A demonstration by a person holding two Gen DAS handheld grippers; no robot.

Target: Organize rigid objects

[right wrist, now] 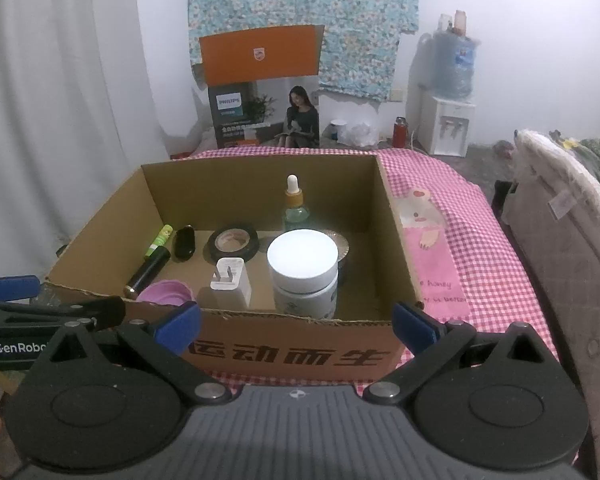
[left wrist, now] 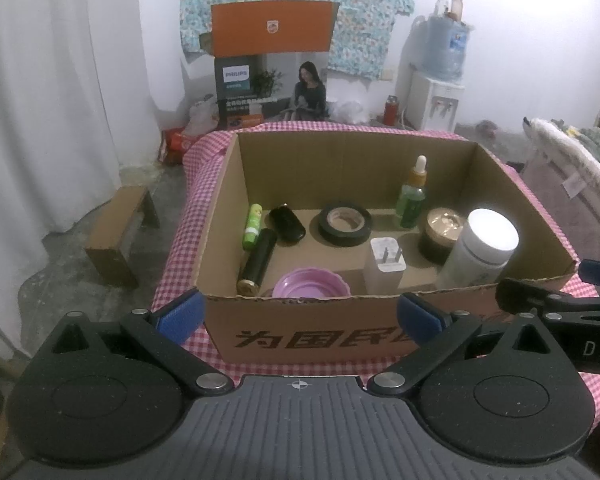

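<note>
With both grippers, left (left wrist: 298, 312) & right (right wrist: 296, 322), wide open & empty, reaching in carelessly could topple dropper bottle (left wrist: 412, 196) onto jar (right wrist: 303, 270)

Cardboard box (left wrist: 300, 332): matt brown corrugated paper, torn rough along the near rim. Checked cloth (right wrist: 496, 276) beneath: woven fabric, soft, lightly creased. Tape roll (left wrist: 344, 224): glossy black. White jar (right wrist: 303, 276): smooth plastic, lid bright with glare. Dropper bottle (left wrist: 411, 196): clear green, glossy. Charger plug (left wrist: 385, 266): smooth white plastic, metal prongs. Purple lid (left wrist: 310, 283): ribbed plastic. Left gripper (left wrist: 300, 314): matt black body, blue pads, metal pins.
</note>
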